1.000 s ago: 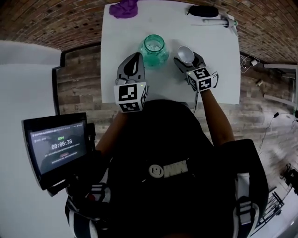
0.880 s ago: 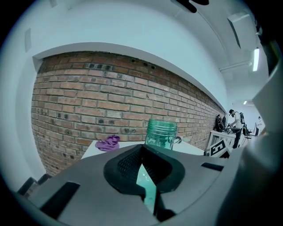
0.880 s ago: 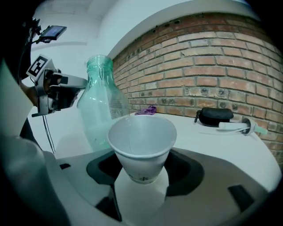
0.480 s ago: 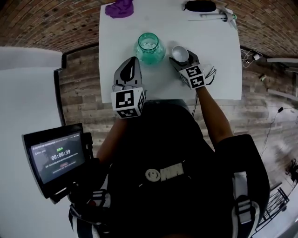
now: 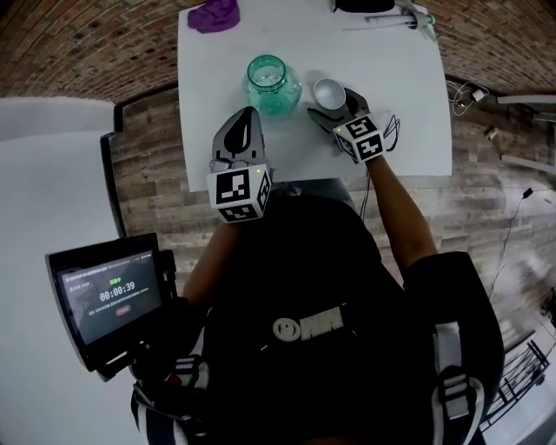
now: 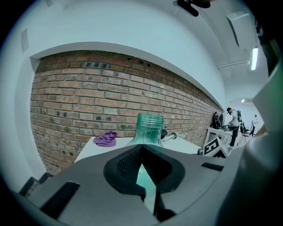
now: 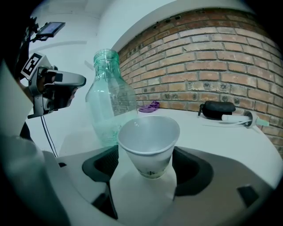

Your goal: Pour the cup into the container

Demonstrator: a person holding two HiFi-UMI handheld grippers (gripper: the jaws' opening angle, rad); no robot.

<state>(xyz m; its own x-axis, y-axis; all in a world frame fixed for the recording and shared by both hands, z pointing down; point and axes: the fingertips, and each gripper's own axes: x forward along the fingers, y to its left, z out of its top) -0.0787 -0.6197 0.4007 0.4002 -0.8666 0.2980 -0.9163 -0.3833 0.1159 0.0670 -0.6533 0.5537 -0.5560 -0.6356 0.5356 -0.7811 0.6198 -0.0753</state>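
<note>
Cloth (image 5: 215,15), pouch (image 7: 217,109), pipette (image 7: 241,119) beyond; jar (image 5: 269,83) beside cup (image 5: 329,91).

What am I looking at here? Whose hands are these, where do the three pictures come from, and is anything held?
No robot: a person holds a two-jaw gripper in each hand. The head view looks down from a camera on the person's head; the other two cameras ride on the grippers and look along their jaws. On the white table stand a green glass jar and a white cup; a purple cloth and a black case lie at its far edge. The right gripper has just been opening its jaws; the cup stands between them with a gap on each side. The left gripper is shut and empty, pointed at the jar. Nothing is held.
</note>
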